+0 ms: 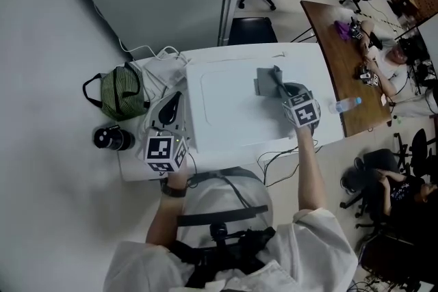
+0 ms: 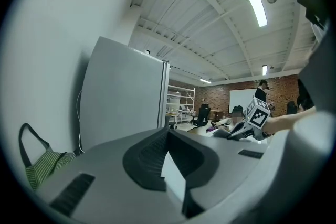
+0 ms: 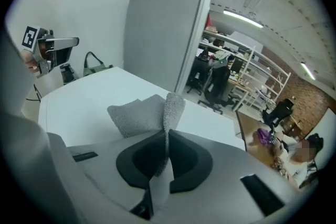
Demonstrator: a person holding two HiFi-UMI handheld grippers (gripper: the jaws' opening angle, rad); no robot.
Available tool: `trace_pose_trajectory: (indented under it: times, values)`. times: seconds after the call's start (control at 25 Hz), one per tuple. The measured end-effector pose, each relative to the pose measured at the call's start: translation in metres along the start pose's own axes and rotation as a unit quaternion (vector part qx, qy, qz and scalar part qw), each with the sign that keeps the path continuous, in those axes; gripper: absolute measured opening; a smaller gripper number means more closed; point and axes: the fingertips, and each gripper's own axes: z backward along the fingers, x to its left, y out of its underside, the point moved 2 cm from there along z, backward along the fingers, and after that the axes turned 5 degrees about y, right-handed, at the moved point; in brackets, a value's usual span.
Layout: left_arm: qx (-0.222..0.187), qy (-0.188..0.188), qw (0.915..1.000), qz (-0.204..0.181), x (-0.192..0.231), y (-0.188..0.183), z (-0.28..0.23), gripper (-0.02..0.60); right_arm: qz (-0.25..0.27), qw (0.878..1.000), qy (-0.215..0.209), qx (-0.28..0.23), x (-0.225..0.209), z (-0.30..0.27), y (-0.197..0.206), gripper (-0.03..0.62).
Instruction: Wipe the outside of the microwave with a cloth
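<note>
Head view: cloth (image 1: 263, 84) sits on the microwave (image 1: 226, 113) top, right of centre | right gripper (image 1: 280, 87) pinches its raised fold, jaws pressed tight on it | step, I'd judge: wiping the top | next: drag it flat across the top, pressing down | left gripper (image 1: 172, 102) by the microwave's left side, jaws together, empty

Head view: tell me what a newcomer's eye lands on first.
The white microwave fills the middle, with a grey cloth lying on its top, pinched in the right tongs. The left tongs are shut by the microwave's left edge. A green striped bag sits farther left.
</note>
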Motion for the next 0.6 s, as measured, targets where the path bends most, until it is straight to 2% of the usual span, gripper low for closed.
trace_pose_trajectory:
  times: [0.2, 0.28, 0.36, 0.4, 0.48, 0.6]
  values:
    - [0.001, 0.002, 1.0, -0.002, -0.011, -0.002, -0.011, 0.028, -0.026, 0.995, 0.084, 0.056, -0.092, 0.021, 0.062, 0.021]
    - [0.001, 0.004, 1.0, -0.002, -0.014, -0.001, -0.014, 0.028, -0.027, 0.987, 0.129, 0.086, -0.124, 0.033, 0.086, 0.021]
    - [0.003, 0.004, 1.0, -0.001, -0.016, -0.001, -0.016, 0.028, -0.003, 0.978, 0.175, 0.116, -0.144, 0.049, 0.098, 0.021]
    - [0.003, 0.002, 1.0, -0.001, -0.016, 0.0, -0.015, 0.028, 0.01, 0.974, 0.19, 0.119, -0.146, 0.057, 0.097, 0.023]
    - [0.004, -0.003, 1.0, -0.001, -0.014, 0.002, -0.012, 0.028, 0.031, 0.975, 0.199, 0.094, -0.134, 0.074, 0.078, 0.021]
    - [0.004, -0.013, 0.9999, -0.006, -0.008, 0.003, -0.005, 0.028, 0.073, 0.981, 0.18, 0.009, -0.074, 0.098, 0.015, 0.023]
